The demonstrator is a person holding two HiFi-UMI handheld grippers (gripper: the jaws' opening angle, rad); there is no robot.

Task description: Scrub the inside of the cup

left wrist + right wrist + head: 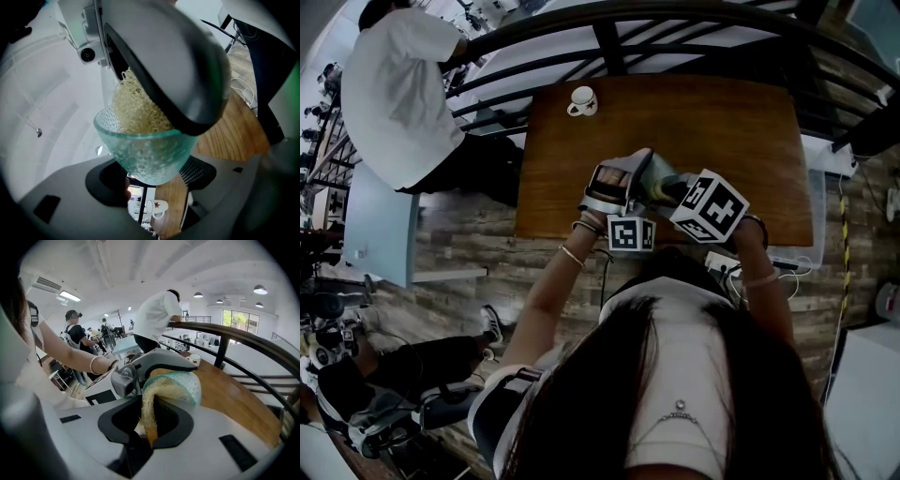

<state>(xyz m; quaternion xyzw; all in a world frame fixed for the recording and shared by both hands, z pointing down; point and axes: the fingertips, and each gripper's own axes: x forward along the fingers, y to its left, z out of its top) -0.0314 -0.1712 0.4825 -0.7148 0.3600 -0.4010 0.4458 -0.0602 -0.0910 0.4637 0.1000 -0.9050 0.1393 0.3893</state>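
A pale green textured glass cup (149, 157) is held above the wooden table (741, 131), tilted on its side, and my left gripper (151, 180) is shut on its base. In the right gripper view the cup (183, 386) lies just ahead of the jaws. My right gripper (148, 427) is shut on a yellowish mesh scrub pad (149, 404), whose far end sits inside the cup's mouth. In the left gripper view the pad (136, 110) fills the cup under a dark jaw of the right gripper. In the head view the left gripper (617, 186) and the right gripper (671, 189) meet over the table's near edge.
A white mug (583, 100) with a leaf print stands at the table's far left corner. A black railing (609, 37) runs behind the table. A person in a white shirt (394, 84) leans at the rail. Cables (787, 267) lie on the floor at right.
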